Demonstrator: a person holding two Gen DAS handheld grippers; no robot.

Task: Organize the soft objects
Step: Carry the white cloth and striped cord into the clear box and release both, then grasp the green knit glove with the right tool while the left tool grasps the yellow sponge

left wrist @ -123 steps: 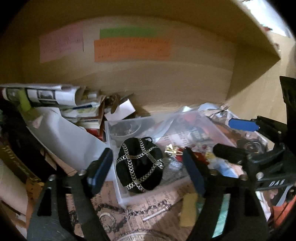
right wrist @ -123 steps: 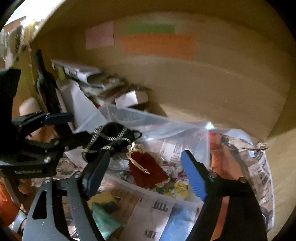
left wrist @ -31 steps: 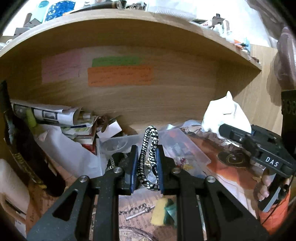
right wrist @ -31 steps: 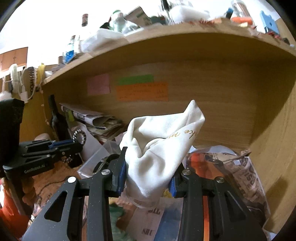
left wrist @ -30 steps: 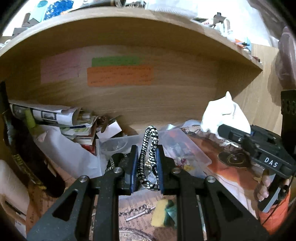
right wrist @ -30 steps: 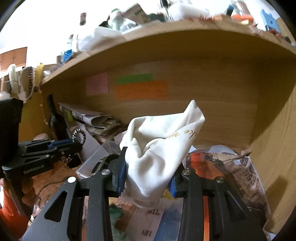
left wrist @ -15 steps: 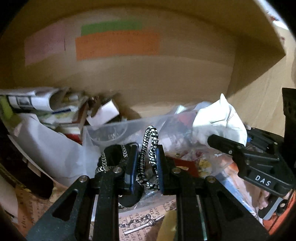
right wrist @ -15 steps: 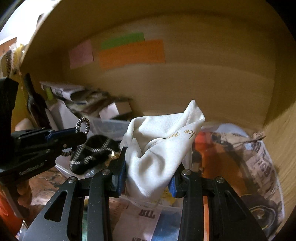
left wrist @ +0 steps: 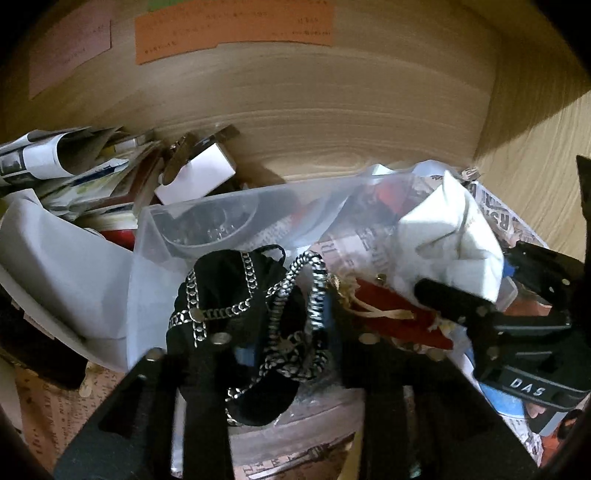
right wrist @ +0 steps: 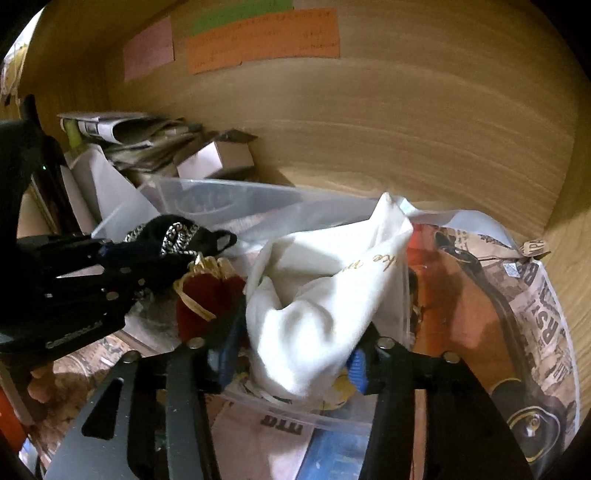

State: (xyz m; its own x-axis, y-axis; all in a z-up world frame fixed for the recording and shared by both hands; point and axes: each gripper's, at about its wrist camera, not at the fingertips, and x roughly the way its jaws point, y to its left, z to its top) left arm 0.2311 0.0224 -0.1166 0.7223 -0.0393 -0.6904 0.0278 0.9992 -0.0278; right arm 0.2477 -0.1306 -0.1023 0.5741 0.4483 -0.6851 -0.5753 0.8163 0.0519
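My left gripper [left wrist: 295, 332] is shut on a black-and-white braided cord [left wrist: 314, 295] and holds it low inside the clear plastic bin [left wrist: 207, 206], over a black pouch with silver chains [left wrist: 218, 295]. My right gripper [right wrist: 291, 358] is shut on a white cloth [right wrist: 325, 295] and holds it down in the same bin [right wrist: 229, 195], right of a red velvet pouch [right wrist: 207, 299]. The red pouch [left wrist: 391, 310] and white cloth [left wrist: 454, 240] also show in the left wrist view. The left gripper [right wrist: 122, 258] shows at the left of the right wrist view.
The bin stands in a wooden shelf niche with coloured sticky notes [left wrist: 229, 29] on the back wall. Rolled newspapers [right wrist: 122, 129] and a small white box [left wrist: 199, 177] lie at back left. Newspaper sheets [right wrist: 535, 295] cover the shelf at right.
Both grippers have moved forward and down into the bin, carrying the cord and the white cloth. The cord now hangs over the black pouch.
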